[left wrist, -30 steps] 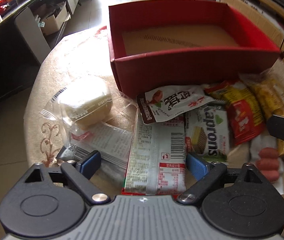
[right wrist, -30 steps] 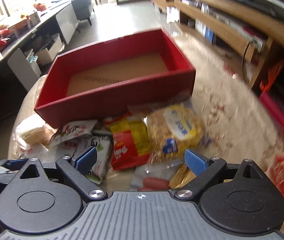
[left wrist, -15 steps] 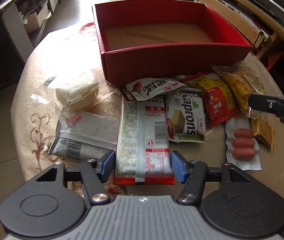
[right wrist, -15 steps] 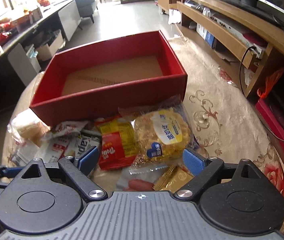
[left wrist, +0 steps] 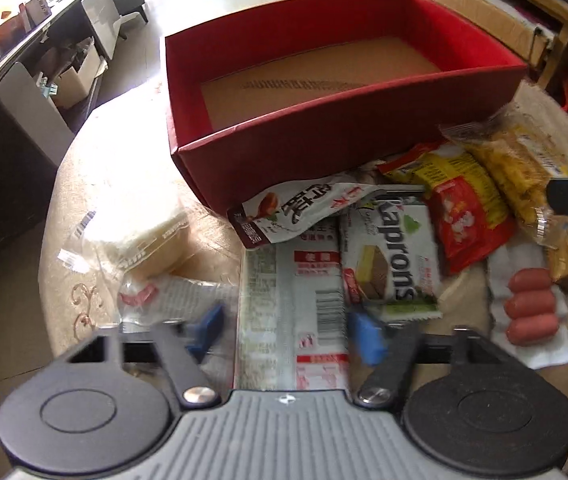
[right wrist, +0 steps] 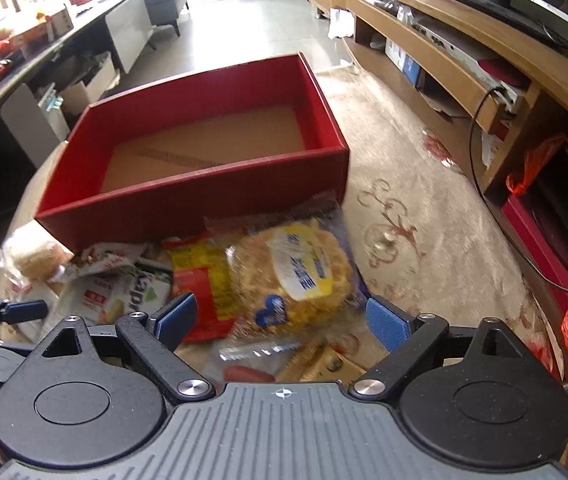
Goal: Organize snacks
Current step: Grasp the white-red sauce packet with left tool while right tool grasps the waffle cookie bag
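1. Left wrist view: the left tool [left wrist: 284,334] stood spread wide, straddling one long white packet [left wrist: 290,316] at bottom centre, its long axis running straight away toward the one empty red box [left wrist: 344,152] in the upper middle; this hand was nearer it.
2. Right wrist view: the right tool [right wrist: 280,322] gaped wide, holding nothing, one yellow biscuit bag [right wrist: 296,276] just ahead, centre frame, on the desk [right wrist: 424,220].
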Motion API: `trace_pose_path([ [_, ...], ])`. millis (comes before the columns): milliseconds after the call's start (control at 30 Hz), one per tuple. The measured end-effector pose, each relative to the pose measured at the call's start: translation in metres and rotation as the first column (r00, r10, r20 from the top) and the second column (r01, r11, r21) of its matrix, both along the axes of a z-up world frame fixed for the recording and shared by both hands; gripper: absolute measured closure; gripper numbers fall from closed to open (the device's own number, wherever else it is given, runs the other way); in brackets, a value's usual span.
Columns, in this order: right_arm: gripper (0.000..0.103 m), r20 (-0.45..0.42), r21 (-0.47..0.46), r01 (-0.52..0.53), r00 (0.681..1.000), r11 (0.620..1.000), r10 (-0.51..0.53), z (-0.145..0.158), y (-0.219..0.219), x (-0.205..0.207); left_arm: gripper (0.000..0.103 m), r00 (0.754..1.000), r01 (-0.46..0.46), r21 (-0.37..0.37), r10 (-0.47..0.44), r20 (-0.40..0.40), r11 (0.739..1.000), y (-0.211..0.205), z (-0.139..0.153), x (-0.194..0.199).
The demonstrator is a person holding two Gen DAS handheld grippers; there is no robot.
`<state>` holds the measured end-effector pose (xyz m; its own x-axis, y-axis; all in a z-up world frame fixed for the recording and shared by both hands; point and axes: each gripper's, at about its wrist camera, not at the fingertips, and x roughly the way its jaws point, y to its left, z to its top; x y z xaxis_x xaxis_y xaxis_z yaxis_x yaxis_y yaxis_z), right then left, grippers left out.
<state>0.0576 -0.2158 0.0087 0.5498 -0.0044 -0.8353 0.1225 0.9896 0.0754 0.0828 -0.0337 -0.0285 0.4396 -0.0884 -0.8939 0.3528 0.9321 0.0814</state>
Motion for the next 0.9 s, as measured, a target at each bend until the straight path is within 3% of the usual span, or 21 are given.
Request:
trace_pose_path([
  [267,0.008,0.000,0.055,0.140,0.990,0.989,-0.140,0.001,-0.039,-0.008,0.060,0.997,-0.016,-0.104,0.008,-0.071,0.994,0.018,0.010,-0.029],
  [333,0.008,-0.014,0.096,0.158,0.987,0.983,-0.158,-0.002,-0.044,0.000,0.078,0.996,-0.024,-0.128,0.013,-0.088,0.991,0.020,0.013,-0.031],
  [433,0.007,-0.021,0.101,0.134,0.991,0.986,-0.133,-0.005,-0.040,0.016,0.078,0.993,-0.040,-0.166,0.021,-0.119,0.985,0.025,0.014,-0.029],
  [500,0.000,-0.033,0.058,0.071,0.997,0.996,-0.069,-0.008,-0.032,0.029,0.078,0.992,-0.028,-0.154,0.009,-0.123,0.988,0.026,0.010,-0.025],
  [600,0.000,-0.058,-0.015,0.020,0.998,1.000,-0.021,-0.018,-0.024,0.047,0.063,0.990,-0.018,-0.155,-0.004,-0.142,0.988,0.024,0.004,-0.024],
  [733,0.000,-0.120,0.032,0.007,0.993,0.999,-0.003,-0.037,-0.024,0.062,0.039,0.985,-0.028,-0.193,-0.006,-0.171,0.981,0.018,0.001,-0.018],
  [900,0.000,-0.158,-0.021,-0.046,0.987,0.999,0.042,-0.043,-0.008,0.058,0.036,0.983,-0.069,-0.205,0.031,-0.182,0.976,0.020,0.002,-0.014],
])
